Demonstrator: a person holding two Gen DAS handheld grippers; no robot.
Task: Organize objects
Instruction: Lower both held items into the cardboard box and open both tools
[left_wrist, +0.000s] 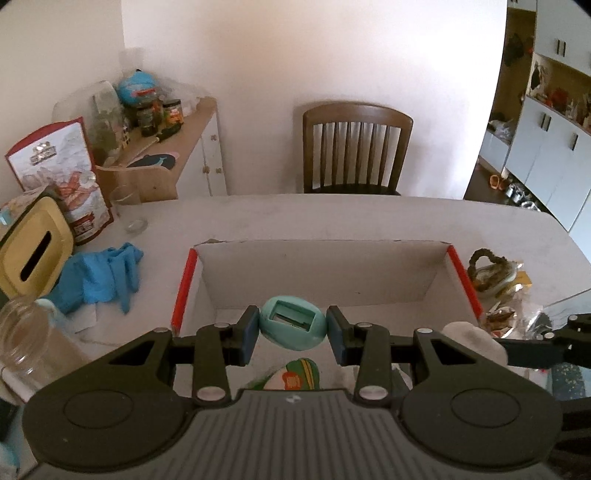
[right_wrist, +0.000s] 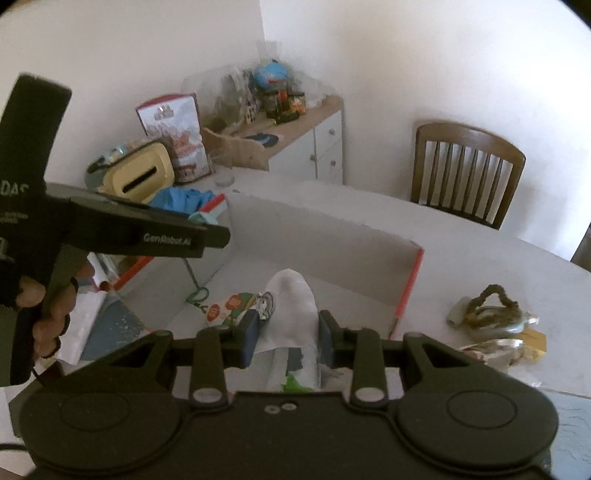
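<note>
Two items carried over the box (left_wrist: 388, 273)
A hard, smooth teal case (left_wrist: 291, 325) is pinched by the left tool (left_wrist: 292, 334) at its sides; a limp sock (right_wrist: 291, 310) by the right tool (right_wrist: 288, 334).

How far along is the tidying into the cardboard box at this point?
Partly done. The box already holds a colourful packet. In hand: the left claw grips a teal egg-shaped item over the box, and the right claw grips a white sock. Left on the table: blue gloves and a brown-handled bundle.
</note>
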